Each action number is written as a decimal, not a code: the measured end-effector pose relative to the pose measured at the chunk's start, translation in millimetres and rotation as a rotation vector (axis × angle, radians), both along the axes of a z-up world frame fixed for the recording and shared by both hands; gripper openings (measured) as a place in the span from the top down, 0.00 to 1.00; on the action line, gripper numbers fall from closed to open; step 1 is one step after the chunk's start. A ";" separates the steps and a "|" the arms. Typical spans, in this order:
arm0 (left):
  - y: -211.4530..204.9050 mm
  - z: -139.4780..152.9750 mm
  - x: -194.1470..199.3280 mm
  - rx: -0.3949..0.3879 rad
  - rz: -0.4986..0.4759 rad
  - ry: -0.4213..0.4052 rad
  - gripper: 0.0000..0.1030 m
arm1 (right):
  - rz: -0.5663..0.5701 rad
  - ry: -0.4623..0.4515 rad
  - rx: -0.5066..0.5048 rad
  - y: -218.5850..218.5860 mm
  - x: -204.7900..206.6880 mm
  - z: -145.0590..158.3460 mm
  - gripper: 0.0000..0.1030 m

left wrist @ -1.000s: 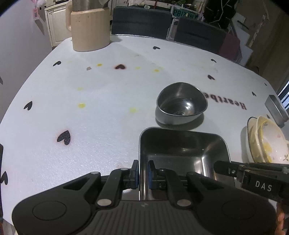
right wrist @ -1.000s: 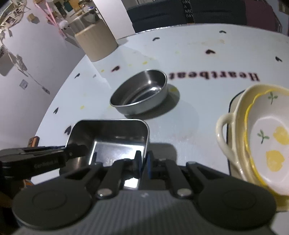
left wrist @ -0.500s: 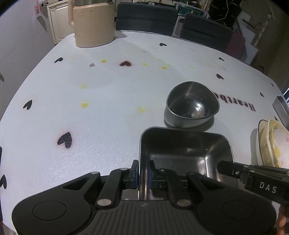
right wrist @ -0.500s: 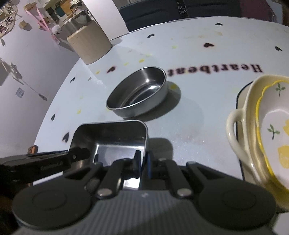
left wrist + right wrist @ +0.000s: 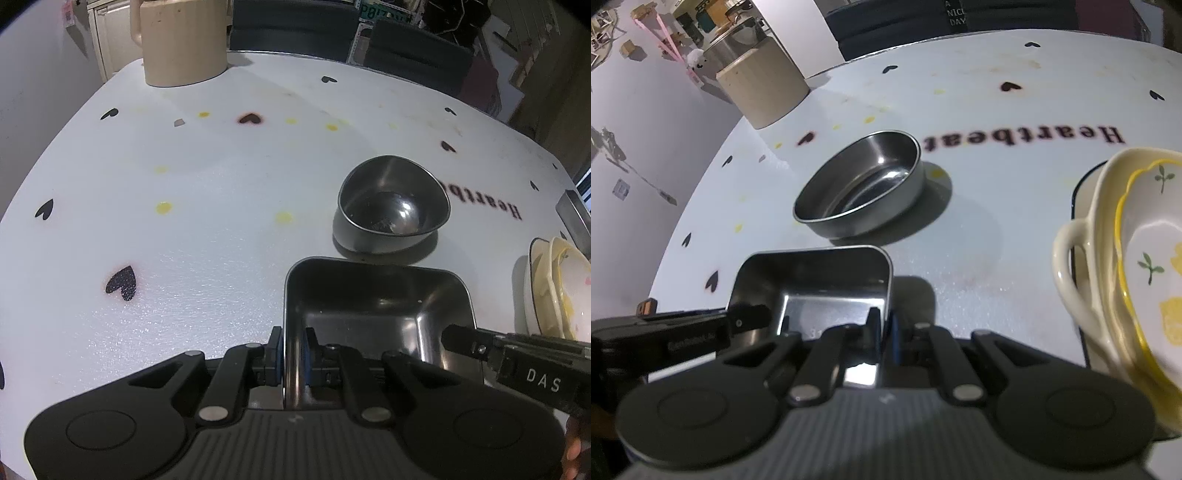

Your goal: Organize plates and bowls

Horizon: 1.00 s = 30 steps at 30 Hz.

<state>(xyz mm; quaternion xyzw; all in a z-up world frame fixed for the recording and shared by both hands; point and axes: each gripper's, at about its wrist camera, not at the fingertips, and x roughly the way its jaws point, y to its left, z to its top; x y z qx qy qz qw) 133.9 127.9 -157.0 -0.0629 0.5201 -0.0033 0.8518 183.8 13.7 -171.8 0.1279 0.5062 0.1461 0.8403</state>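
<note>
Both claws, left [image 5: 293, 356] and right [image 5: 885, 334], pinch the steel tray's [image 5: 369, 295] opposite walls.

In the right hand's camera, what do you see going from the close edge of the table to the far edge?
Square metal tray → round metal bowl → beige canister.

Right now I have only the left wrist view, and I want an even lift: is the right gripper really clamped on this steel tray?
Observer: Yes, the right gripper is shut on the steel tray, pinching its right wall.
Operator: What's the crockery at my right edge?
Observer: The cream dish has a loop handle that faces the tray.
Operator: Do they touch?
Observer: No, bare table shows between them.
</note>
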 end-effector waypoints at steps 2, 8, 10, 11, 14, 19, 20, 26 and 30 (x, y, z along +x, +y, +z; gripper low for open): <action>-1.1 -0.6 0.0 0.006 -0.007 0.006 0.89 | 0.002 -0.001 -0.003 -0.2 0.1 0.2 0.92; 2.5 2.2 -0.7 -0.006 0.000 -0.006 0.84 | 0.004 -0.009 -0.006 0.3 -1.2 1.7 0.89; 3.3 4.3 -1.9 -0.009 0.001 -0.012 0.74 | 0.011 -0.019 -0.014 1.8 -2.5 4.1 0.87; 3.5 5.0 -2.7 -0.009 0.000 -0.013 0.69 | 0.013 -0.023 -0.010 2.2 -3.1 4.9 0.81; 3.8 7.8 -5.4 -0.008 -0.002 -0.010 0.62 | 0.018 -0.034 -0.018 3.5 -5.7 8.3 0.60; 7.3 14.6 -14.7 -0.011 0.007 -0.017 0.40 | 0.053 -0.059 -0.042 2.3 -14.1 15.6 0.40; 7.8 16.3 -17.3 -0.012 0.008 -0.021 0.27 | 0.060 -0.066 -0.047 1.5 -16.8 17.4 0.35; 9.8 34.1 -33.5 -0.007 0.019 -0.058 0.00 | 0.079 -0.110 -0.069 -7.1 -31.4 31.3 0.10; 1.4 51.3 -38.2 0.003 0.015 -0.099 0.00 | 0.071 -0.156 -0.074 -24.2 -37.6 48.8 0.05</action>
